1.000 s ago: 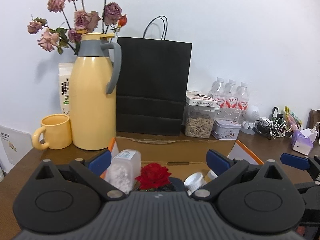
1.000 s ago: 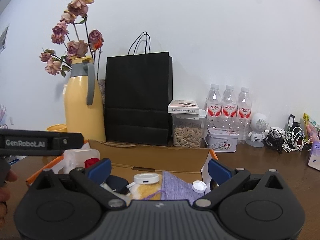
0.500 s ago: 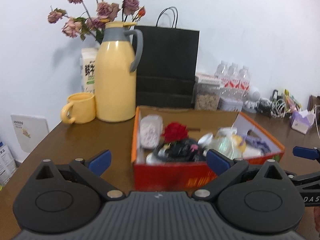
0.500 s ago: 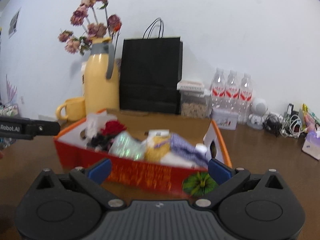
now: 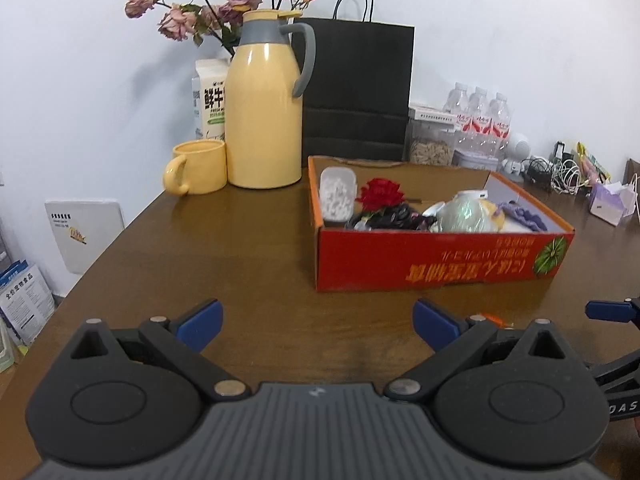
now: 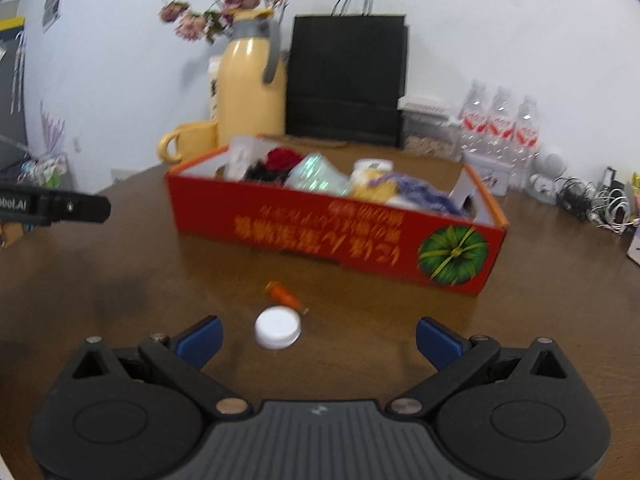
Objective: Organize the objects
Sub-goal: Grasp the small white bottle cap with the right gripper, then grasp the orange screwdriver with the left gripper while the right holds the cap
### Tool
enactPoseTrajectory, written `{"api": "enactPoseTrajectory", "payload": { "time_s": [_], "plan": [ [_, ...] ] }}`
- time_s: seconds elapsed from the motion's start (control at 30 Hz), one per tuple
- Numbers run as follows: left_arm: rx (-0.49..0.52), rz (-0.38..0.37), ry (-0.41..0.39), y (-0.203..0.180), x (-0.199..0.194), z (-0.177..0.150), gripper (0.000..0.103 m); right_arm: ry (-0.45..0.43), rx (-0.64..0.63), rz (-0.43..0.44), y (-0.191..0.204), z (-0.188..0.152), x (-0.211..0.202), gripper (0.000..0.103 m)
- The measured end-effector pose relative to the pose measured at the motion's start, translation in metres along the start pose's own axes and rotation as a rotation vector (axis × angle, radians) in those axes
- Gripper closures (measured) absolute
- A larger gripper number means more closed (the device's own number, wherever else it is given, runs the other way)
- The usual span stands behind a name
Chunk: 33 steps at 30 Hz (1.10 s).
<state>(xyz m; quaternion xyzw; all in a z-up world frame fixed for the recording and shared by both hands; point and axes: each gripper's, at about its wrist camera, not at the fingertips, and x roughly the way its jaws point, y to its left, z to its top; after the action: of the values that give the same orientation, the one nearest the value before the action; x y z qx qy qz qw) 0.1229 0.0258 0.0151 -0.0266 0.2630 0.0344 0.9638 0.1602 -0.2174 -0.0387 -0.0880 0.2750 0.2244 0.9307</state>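
I have pulled both grippers back from over the box [image 5: 440,256]; jaws of each stand apart, empty, and a white cap [image 6: 278,327] lies before my right gripper [image 6: 318,340].

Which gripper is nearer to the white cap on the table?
Right. The right gripper is open just before the white cap. The left gripper is off to the left; its view does not show the cap.

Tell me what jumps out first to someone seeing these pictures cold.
The red box crammed with odds and ends, a red rose among them, sits mid-table. Behind it to the left stands a tall yellow thermos jug with dried roses behind it, beside a black paper bag. Nearer, a white cap and a small orange item lie loose before the open right claw.
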Motion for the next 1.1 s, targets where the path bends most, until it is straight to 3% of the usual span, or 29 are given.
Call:
{"api": "enactPoseTrajectory", "payload": {
  "time_s": [0.27, 0.33, 0.37, 0.5, 0.8, 1.1],
  "plan": [
    [-0.010, 0.001, 0.030, 0.004, -0.003, -0.013, 0.000, 0.068, -0.027, 0.028, 0.017, 0.005, 0.024, 0.028],
    [-0.014, 0.000, 0.034, 0.005, -0.003, -0.015, 0.000, 0.087, -0.016, 0.038, 0.019, 0.008, 0.032, 0.042],
    [-0.016, 0.001, 0.036, 0.006, -0.003, -0.015, 0.000, 0.086, -0.006, 0.048, 0.018, 0.009, 0.033, 0.044],
    [-0.023, -0.003, 0.041, 0.008, -0.002, -0.017, 0.000, 0.085, 0.018, 0.064, 0.018, 0.011, 0.035, 0.076],
    [-0.024, -0.013, 0.054, 0.004, 0.004, -0.018, 0.000, 0.041, 0.013, 0.063, 0.018, 0.012, 0.028, 0.076],
    [0.006, -0.039, 0.071, -0.018, 0.015, -0.015, 0.000, -0.006, 0.041, 0.025, -0.008, 0.015, 0.021, 0.076]
  ]
}}
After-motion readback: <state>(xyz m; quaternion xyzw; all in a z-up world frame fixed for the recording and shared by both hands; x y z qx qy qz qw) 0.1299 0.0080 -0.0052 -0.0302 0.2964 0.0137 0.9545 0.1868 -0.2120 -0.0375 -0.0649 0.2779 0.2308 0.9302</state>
